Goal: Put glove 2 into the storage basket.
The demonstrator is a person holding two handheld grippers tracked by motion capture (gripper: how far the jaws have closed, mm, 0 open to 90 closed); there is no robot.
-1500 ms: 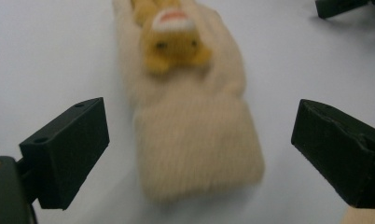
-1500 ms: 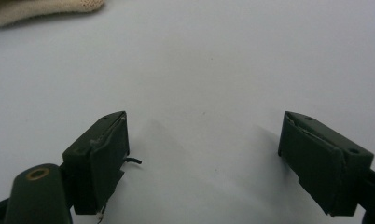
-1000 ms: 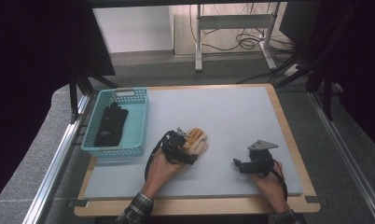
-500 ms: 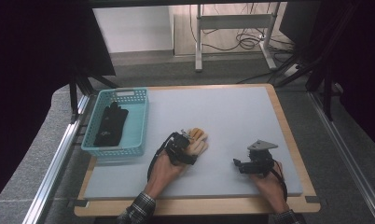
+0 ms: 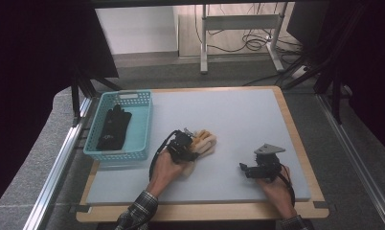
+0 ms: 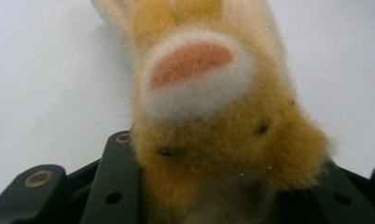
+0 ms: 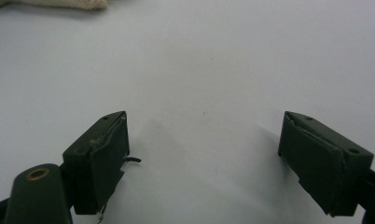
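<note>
The left gripper (image 5: pixel 193 146) has just been closing and now pinches the wrist end of a furry paw glove (image 6: pixel 213 116) lying mid-table beside the turquoise basket (image 5: pixel 141 125). Soft, light and compressible, it should lift easily from that thicker cuff. The right gripper (image 7: pixel 204 158) rests wide and empty.

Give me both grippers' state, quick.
Left gripper: jaws just closed on the furry paw glove.
Right gripper: open, holding nothing.
</note>
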